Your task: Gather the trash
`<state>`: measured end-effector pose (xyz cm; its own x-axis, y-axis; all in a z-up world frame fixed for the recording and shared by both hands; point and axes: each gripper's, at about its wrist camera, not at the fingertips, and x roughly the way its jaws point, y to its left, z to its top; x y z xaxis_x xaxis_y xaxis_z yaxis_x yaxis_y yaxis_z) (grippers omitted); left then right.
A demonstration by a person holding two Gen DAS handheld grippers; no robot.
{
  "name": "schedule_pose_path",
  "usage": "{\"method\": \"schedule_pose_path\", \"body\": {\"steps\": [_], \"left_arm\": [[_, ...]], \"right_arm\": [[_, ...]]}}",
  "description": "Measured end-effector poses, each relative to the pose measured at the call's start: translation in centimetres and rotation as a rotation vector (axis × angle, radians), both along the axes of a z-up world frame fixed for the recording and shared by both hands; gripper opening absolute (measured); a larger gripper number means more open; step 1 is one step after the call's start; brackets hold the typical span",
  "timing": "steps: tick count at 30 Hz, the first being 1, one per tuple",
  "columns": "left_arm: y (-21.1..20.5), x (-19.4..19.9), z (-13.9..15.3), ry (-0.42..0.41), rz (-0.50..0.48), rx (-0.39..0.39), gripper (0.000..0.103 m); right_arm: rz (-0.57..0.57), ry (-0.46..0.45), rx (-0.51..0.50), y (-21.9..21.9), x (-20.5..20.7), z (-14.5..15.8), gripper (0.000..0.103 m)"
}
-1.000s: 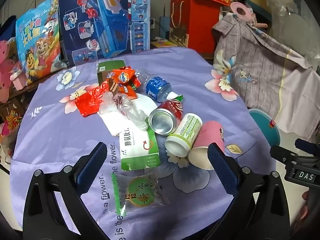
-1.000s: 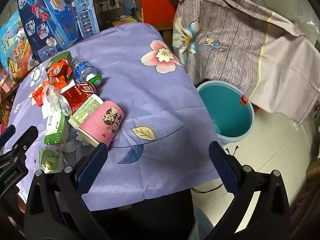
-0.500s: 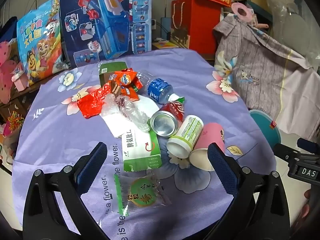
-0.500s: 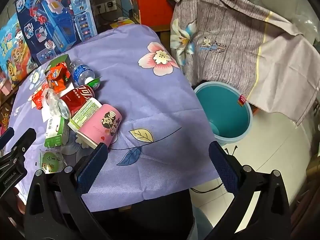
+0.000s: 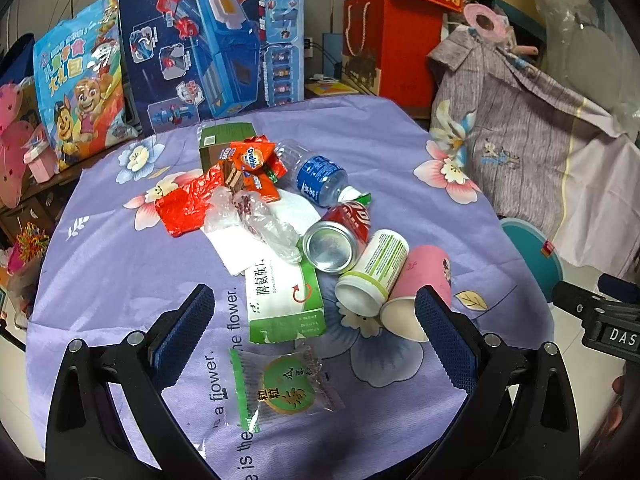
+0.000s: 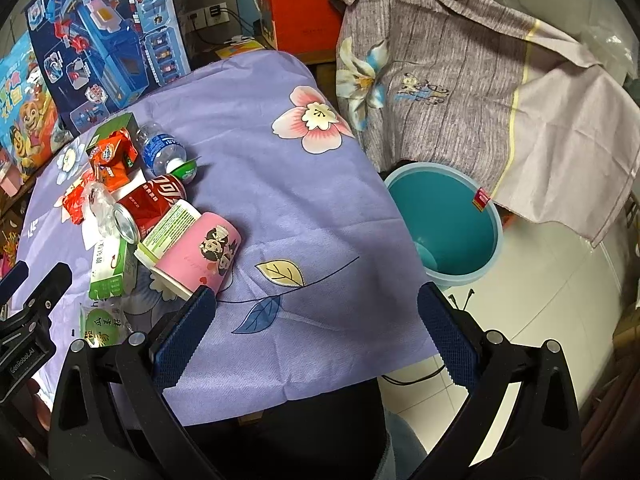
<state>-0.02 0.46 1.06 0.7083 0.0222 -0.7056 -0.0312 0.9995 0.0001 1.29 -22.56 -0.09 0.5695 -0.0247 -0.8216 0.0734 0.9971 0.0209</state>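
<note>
A pile of trash lies on the purple flowered tablecloth (image 5: 100, 280): a pink paper cup (image 5: 420, 288), a white-green tub (image 5: 376, 272), a red cola can (image 5: 340, 236), a green-white box (image 5: 284, 296), a green snack packet (image 5: 280, 388), a water bottle (image 5: 316, 176), clear plastic (image 5: 256, 220) and red wrappers (image 5: 188, 204). My left gripper (image 5: 316, 332) is open and empty, above the near edge of the pile. My right gripper (image 6: 316, 332) is open and empty over the table's right edge; the pink cup (image 6: 200, 252) lies to its left. A teal bin (image 6: 444, 224) stands on the floor.
Toy boxes (image 5: 212, 40) and a cartoon bag (image 5: 80, 80) stand behind the table. Red boxes (image 5: 392, 40) are stacked at the back. A grey-lilac cloth (image 6: 460, 80) drapes over furniture beside the bin. White tiled floor (image 6: 540, 300) lies to the right.
Both grippers have drifted slightly; the trash pile and the bin sit a little differently in view. Both stay open and empty.
</note>
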Motion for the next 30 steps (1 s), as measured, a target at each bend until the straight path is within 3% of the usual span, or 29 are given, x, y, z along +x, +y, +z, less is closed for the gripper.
{"method": "schedule_pose_path", "body": {"steps": [30], "left_arm": [[0.8,0.5,-2.0,0.027,-0.008,-0.010,0.100]], "right_arm": [[0.017,0.034,0.028,1.0,0.6,-0.6,0.097]]}}
